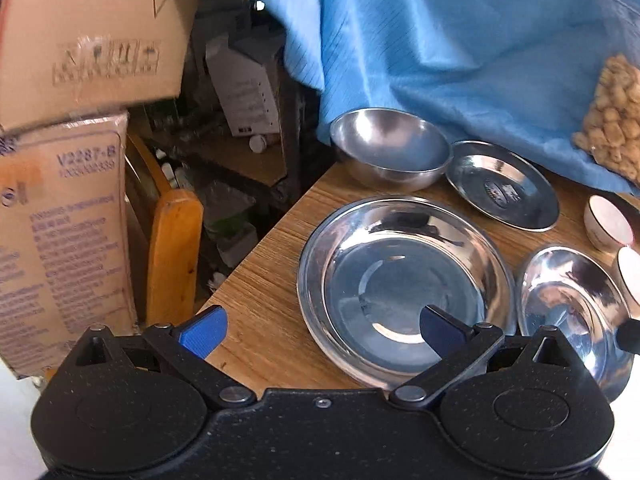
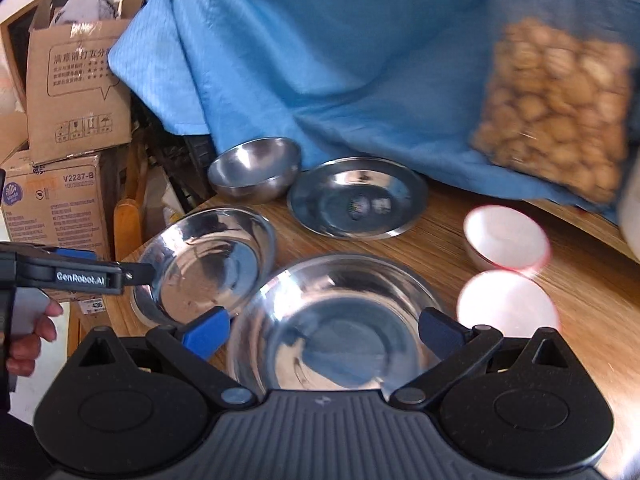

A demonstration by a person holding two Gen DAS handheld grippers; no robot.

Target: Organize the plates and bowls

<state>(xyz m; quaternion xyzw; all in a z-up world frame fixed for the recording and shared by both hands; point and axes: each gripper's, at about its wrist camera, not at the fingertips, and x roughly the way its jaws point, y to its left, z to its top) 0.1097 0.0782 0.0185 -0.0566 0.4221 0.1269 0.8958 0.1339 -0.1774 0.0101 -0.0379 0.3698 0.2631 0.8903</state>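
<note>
Where the wooden table (image 2: 500, 240) comes to its near left corner, the steel dishes sit grouped: a wide steel plate (image 1: 404, 288) lies nearest that corner, and a second steel plate (image 2: 336, 320) lies just to its right, their rims close together. Farther back stand a deep steel bowl (image 1: 390, 148) on the left and a flat steel plate (image 2: 356, 200) just right of it, the two rims nearly touching. To the right, two white bowls (image 2: 506, 236) with pink rims sit one behind the other, near each other.

The left gripper (image 1: 320, 332) hovers over the near rim of the wide steel plate, its jaws spread wide and holding nothing. The right gripper (image 2: 324, 334) hangs over the second steel plate, jaws likewise wide apart and empty. In the right wrist view a hand (image 2: 30, 336) holds the left gripper's handle at the left edge.

Behind the dishes a blue cloth (image 2: 320, 60) drapes down to the tabletop, with a clear bag of walnuts (image 2: 556, 112) resting on it at the far right. Cardboard boxes (image 1: 68, 160) are stacked beyond the table's left side.
</note>
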